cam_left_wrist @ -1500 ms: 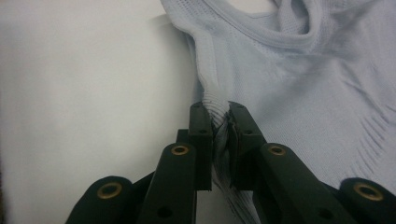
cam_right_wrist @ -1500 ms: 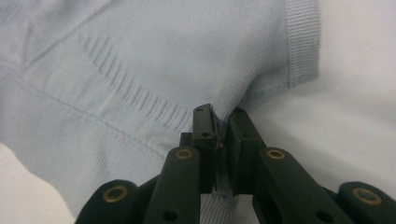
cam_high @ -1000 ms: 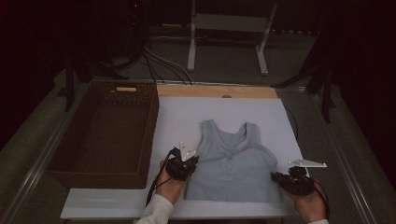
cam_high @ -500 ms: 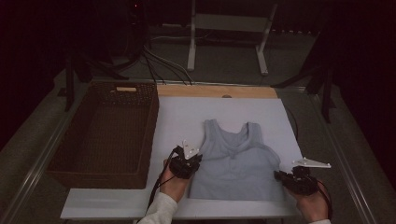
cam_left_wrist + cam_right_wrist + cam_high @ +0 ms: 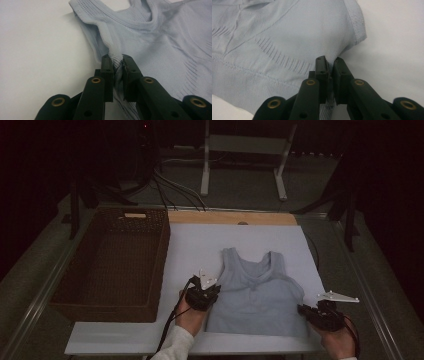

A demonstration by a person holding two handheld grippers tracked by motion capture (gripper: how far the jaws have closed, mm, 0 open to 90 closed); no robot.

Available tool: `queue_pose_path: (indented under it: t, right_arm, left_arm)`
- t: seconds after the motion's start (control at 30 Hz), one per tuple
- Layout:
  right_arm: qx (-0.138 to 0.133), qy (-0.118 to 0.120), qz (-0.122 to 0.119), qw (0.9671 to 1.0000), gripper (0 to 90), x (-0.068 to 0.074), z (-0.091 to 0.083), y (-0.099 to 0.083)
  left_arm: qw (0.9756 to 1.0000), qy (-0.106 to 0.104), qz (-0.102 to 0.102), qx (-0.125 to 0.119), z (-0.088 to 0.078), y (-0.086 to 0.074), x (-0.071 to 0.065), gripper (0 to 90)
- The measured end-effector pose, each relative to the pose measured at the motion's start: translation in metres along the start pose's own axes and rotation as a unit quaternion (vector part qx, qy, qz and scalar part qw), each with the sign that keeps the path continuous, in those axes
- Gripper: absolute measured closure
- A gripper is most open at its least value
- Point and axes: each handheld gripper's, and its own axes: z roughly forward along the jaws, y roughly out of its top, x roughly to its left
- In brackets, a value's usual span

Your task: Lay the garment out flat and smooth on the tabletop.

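A pale blue sleeveless top (image 5: 257,295) lies flat on the white board (image 5: 200,250), neck away from me. My left gripper (image 5: 210,292) is at the top's left side edge, shut on a pinch of the fabric below the armhole. In the left gripper view the jaws of the left gripper (image 5: 117,63) squeeze a fold of the blue top (image 5: 160,37). My right gripper (image 5: 302,310) is at the top's lower right edge. Its jaws, seen in the right gripper view (image 5: 330,63), are shut on the side edge of the blue top (image 5: 287,37).
A dark wicker basket (image 5: 110,262) stands on the left, touching the white board's edge. A wooden strip (image 5: 230,217) runs along the board's far side. Cables (image 5: 170,185) and a metal stand (image 5: 245,150) lie on the floor beyond.
The top has shifted slightly right along with both grippers. The right gripper has drawn a little nearer to me, at the hem's right corner. Both grips hold as before.
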Motion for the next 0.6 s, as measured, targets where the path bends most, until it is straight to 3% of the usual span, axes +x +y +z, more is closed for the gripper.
queue_pose_path:
  t: [0.2,0.27,0.3,0.4,0.43,0.6]
  right_arm:
    - [-0.001,-0.002,0.0,1.0,79.4,-0.001,0.0,-0.002]
    - [-0.005,-0.005,0.001,1.0,75.4,-0.001,-0.001,-0.002]
    - [-0.014,-0.016,0.003,0.9998,67.2,-0.003,-0.002,-0.001]
    - [-0.022,-0.02,0.011,0.9995,60.6,-0.005,-0.003,0.0]
    - [-0.035,-0.017,0.013,0.9992,53.3,-0.007,-0.004,0.002]
    - [-0.06,-0.013,0.003,0.9981,41.9,-0.006,-0.002,0.006]
  left_arm:
    - [0.9999,-0.011,-0.01,-0.008,-0.001,0.001,0.0,75.7]
    - [0.9997,-0.015,-0.015,-0.011,-0.002,0.002,0.0,68.7]
    - [0.9994,-0.021,-0.021,-0.017,-0.004,0.002,0.001,65.3]
    - [0.9989,-0.03,-0.027,-0.023,-0.006,0.003,0.002,55.2]
    - [0.9984,-0.038,-0.027,-0.032,-0.008,0.004,0.003,52.8]
    - [0.9969,-0.049,-0.035,-0.05,-0.012,0.007,0.003,45.7]
